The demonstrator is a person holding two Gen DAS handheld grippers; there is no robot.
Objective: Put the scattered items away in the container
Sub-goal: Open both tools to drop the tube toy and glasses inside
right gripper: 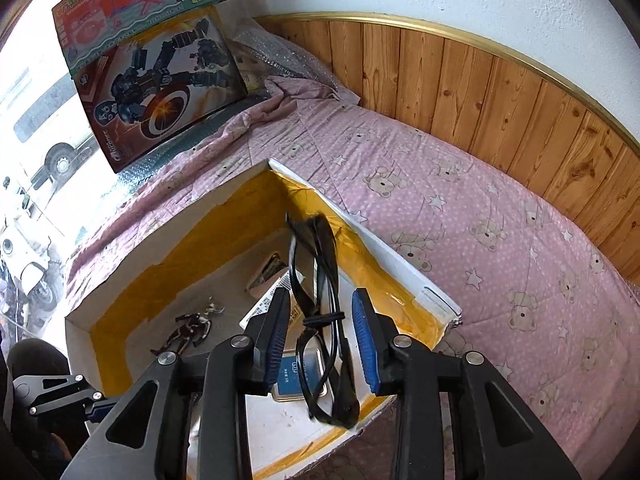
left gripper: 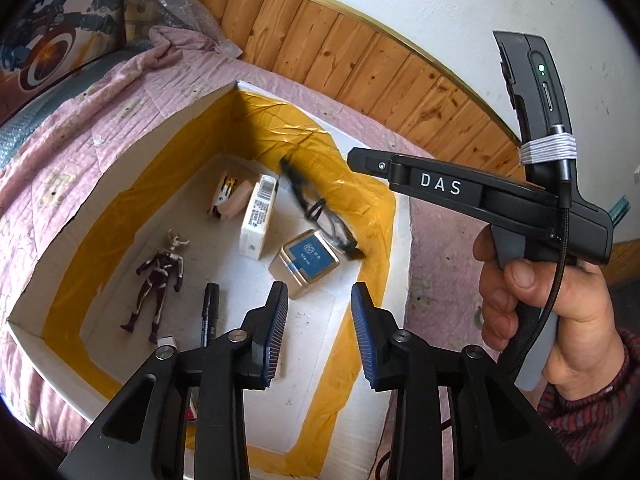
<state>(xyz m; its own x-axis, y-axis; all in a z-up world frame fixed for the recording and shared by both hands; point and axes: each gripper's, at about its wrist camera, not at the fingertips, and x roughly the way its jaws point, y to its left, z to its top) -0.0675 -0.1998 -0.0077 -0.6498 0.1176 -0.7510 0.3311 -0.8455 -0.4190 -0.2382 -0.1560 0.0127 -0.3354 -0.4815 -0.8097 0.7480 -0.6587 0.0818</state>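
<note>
A white cardboard box [left gripper: 120,208] lined with yellow tape lies on the bed. In it are a dark action figure [left gripper: 158,276], a black marker [left gripper: 209,312], a white carton [left gripper: 258,216], a square tin with a blue label [left gripper: 306,264] and a small pinkish item [left gripper: 230,200]. Black-framed glasses [left gripper: 320,216], blurred, lie over the tin by the box's right wall. My left gripper [left gripper: 320,288] hangs open above the box with nothing between its pads. My right gripper [right gripper: 320,296] is over the same corner, and the glasses [right gripper: 320,280] show between its jaws without either pad pressing on them.
The box rests on a pink bear-print quilt [right gripper: 480,240]. A wooden headboard panel [right gripper: 480,92] and a white wall run behind it. Two printed toy boxes [right gripper: 160,80] and bubble wrap [right gripper: 272,52] stand at the far left. A hand [left gripper: 560,300] holds the right gripper.
</note>
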